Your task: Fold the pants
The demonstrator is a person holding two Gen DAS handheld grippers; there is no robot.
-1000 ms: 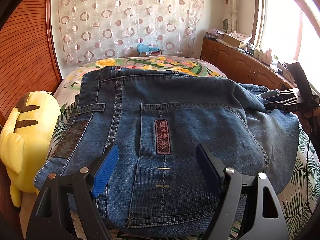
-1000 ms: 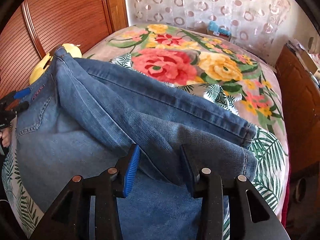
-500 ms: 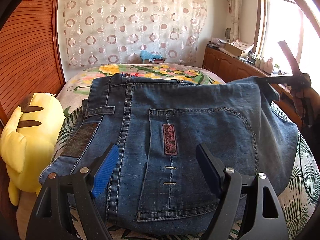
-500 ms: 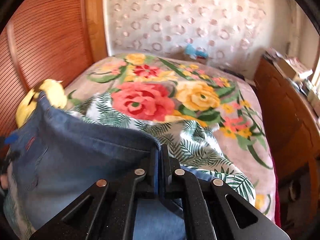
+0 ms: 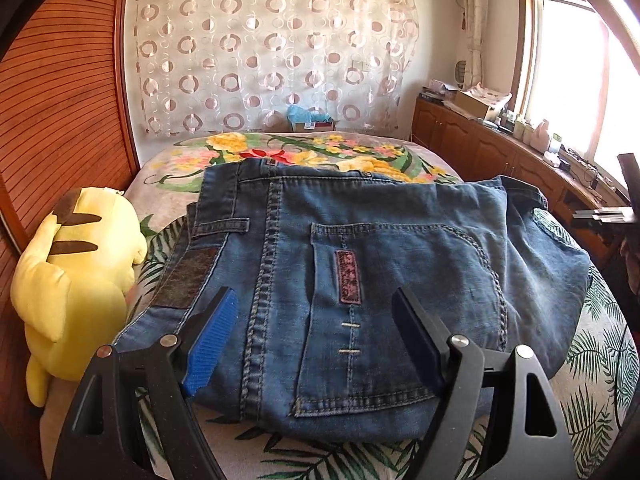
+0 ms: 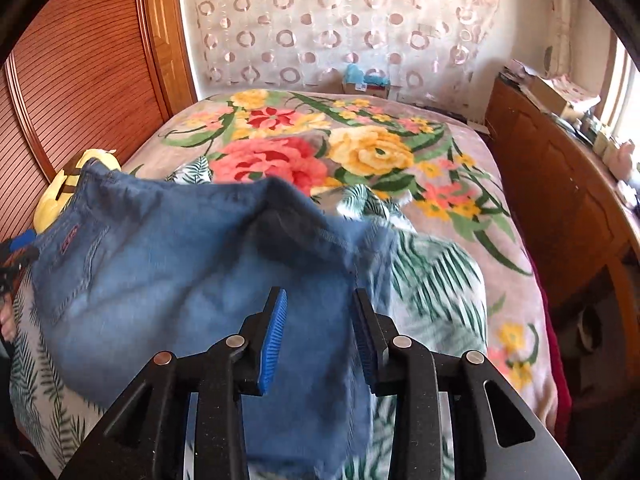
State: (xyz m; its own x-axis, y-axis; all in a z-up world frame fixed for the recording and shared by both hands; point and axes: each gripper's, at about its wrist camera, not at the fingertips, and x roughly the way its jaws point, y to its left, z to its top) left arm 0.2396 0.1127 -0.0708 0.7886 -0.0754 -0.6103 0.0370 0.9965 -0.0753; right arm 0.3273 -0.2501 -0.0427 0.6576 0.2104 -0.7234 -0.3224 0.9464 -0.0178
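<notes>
Denim fills most of what I see: the pants lie folded on the bed, back pocket up, waistband towards the far end. On that pocket a small dark red patch is stitched; it carries marks, but I cannot read them as letters. A darker rough patch sits on the waistband to the left, also without legible writing. At the foot of the curtain a small box bears a label too tiny to make out.

My left gripper hangs just above the near edge of the pants, its jaws spread wide, with nothing between the pads. My right gripper is opening; its blue pads stand narrowly apart over blurred denim, and they press on no cloth. From that side the pants rise in a loose ridge ahead of the fingers.

Under everything is the bed cover, printed with large red, pink and yellow flowers and green palm leaves. A yellow plush toy with brown stripes lies at the left edge of the bed, against the ribbed wooden wall. Behind the bed hangs a sheer curtain patterned with rings. Along the right runs a low wooden cabinet, its top crowded with boxes and bottles, below a bright window.
</notes>
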